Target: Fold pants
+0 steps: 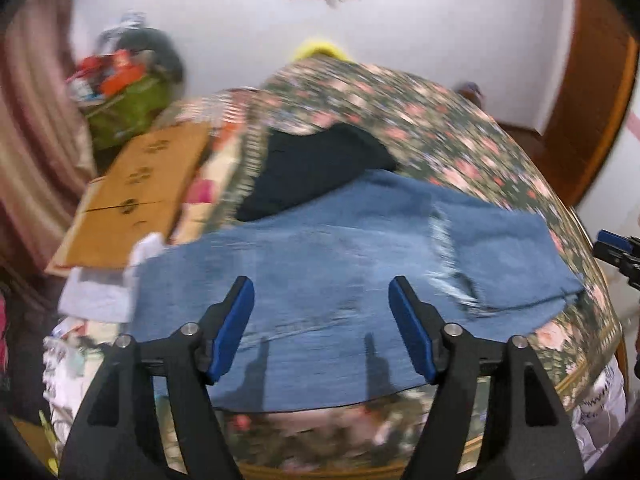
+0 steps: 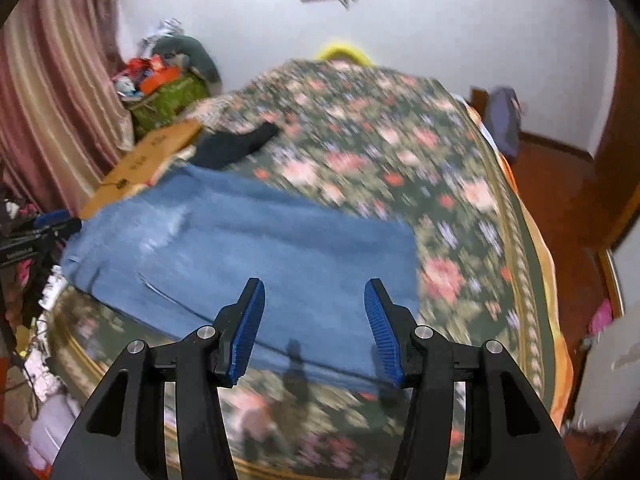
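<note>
Blue denim pants (image 1: 340, 272) lie flat on a floral bedspread (image 1: 460, 144), folded into a broad rectangle near the front edge of the bed. They also show in the right wrist view (image 2: 248, 248). My left gripper (image 1: 322, 300) is open and empty, hovering above the pants' near edge. My right gripper (image 2: 314, 300) is open and empty, above the pants' right part. Its tip shows at the far right of the left wrist view (image 1: 618, 250). The left gripper's tip shows at the left of the right wrist view (image 2: 56, 222). Both views are blurred by motion.
A dark garment (image 1: 316, 168) lies on the bed behind the pants. A cardboard box (image 1: 132, 196) and a green basket of clutter (image 1: 124, 108) stand left of the bed. A pink curtain (image 2: 52, 92) hangs at left. A wooden floor (image 2: 560, 184) is at right.
</note>
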The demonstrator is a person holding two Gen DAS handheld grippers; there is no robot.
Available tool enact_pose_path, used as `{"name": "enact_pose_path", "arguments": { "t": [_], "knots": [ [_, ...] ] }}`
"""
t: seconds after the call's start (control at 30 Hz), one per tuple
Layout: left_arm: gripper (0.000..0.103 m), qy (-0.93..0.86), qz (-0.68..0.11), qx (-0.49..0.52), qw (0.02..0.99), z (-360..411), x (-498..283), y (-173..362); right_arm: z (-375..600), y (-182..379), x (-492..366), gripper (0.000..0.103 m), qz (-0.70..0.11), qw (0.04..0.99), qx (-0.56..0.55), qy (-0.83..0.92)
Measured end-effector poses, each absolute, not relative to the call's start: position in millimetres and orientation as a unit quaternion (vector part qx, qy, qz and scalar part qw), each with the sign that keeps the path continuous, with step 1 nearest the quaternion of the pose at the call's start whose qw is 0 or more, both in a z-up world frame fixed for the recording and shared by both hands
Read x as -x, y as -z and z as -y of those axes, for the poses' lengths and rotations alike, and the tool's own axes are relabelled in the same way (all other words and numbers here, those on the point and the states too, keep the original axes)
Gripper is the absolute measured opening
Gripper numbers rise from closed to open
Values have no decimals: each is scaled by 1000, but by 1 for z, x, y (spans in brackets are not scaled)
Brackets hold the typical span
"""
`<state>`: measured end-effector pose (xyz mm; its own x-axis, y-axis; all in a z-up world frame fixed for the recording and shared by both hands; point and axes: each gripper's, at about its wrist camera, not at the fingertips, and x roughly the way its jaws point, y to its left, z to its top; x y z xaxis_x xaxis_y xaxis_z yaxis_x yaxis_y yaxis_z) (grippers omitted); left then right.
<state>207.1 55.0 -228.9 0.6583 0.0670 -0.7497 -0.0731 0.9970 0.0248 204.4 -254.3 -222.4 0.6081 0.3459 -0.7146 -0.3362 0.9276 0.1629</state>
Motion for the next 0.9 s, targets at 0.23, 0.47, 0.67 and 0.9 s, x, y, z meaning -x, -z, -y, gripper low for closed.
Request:
{"name": "enact_pose_path", "arguments": {
  "t": [0.23,0.47,0.67,0.9],
  "knots": [
    [83,-95,-396,58,911,-127,-171,225,197,202,-209,50,-364,898,-5,-247],
    [83,-115,-447,145,875,-174,-156,272,139,214,-215,50,-372,883,16,-287],
    [83,-100,-482,211,844,-187,-147,315,112,243,-223,50,-405,864,39,-296],
    [83,-69,-490,286,820,-188,-145,346,105,285,-232,51,-464,837,34,-289]
  ]
}}
